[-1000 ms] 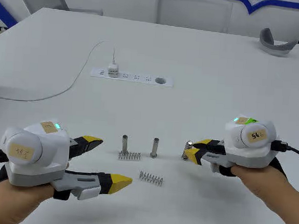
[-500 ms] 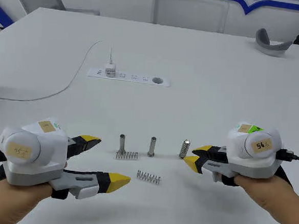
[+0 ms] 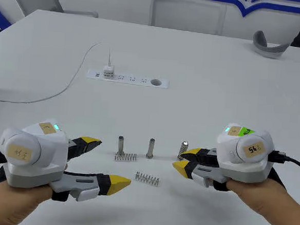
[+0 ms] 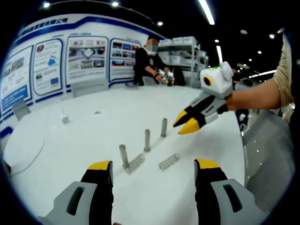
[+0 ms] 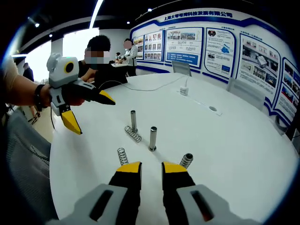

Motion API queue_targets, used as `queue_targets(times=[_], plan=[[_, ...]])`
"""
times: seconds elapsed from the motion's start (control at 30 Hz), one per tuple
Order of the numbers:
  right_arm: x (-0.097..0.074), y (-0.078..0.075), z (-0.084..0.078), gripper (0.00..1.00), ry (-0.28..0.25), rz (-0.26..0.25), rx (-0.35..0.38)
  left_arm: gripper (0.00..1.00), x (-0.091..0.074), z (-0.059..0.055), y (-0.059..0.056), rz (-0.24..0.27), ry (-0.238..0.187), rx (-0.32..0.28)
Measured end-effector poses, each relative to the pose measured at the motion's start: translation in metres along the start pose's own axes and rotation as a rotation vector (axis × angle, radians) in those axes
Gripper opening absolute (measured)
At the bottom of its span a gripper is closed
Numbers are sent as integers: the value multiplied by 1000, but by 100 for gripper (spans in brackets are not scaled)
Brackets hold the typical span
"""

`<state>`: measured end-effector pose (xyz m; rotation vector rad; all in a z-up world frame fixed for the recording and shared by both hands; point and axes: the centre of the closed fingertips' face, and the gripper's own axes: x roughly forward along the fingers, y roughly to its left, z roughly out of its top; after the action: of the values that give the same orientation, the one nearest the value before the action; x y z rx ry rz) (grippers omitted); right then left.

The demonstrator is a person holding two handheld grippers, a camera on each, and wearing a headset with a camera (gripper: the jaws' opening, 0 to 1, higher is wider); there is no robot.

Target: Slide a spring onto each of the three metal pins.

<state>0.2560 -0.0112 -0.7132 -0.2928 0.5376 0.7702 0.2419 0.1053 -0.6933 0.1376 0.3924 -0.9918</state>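
Three metal pins stand in a row on the white table. The left pin (image 3: 120, 142) and middle pin (image 3: 150, 147) are bare. The right pin (image 3: 183, 149) wears a spring (image 5: 186, 160). One loose spring (image 3: 126, 156) lies at the left pin's foot, another (image 3: 147, 178) nearer me. My right gripper (image 3: 181, 161) is open and holds nothing, its tips just right of the sprung pin. At the lower left my left gripper (image 3: 107, 161) is wide open and holds nothing. In the left gripper view the pins (image 4: 147, 139) stand ahead of its jaws.
A white power strip (image 3: 126, 79) with a plugged charger (image 3: 108, 71) and a cable lies farther back. A grey curved object (image 3: 270, 43) sits at the far right. People stand beyond the table (image 5: 262, 140) in the gripper views.
My right gripper has let go of the spring on the right pin and drawn back slightly; the spring stays on the pin. My left gripper has held still.
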Motion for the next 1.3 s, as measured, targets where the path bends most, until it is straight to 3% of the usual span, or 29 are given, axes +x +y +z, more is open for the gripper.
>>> queue_targets(times=[0.33, 0.63, 0.97, 1.3], plan=[[14, 21, 10, 18, 13, 65, -55, 72, -1, 0, 0, 0, 1, 3], [31, 42, 16, 18, 64, 148, -139, 72, 0, -1, 0, -1, 2, 4], [47, 58, 10, 18, 131, 215, -204, 72, 0, -3, 0, -1, 5, 3], [59, 65, 2, 18, 196, 251, -261, 71, -1, -5, -1, -1, 7, 1]])
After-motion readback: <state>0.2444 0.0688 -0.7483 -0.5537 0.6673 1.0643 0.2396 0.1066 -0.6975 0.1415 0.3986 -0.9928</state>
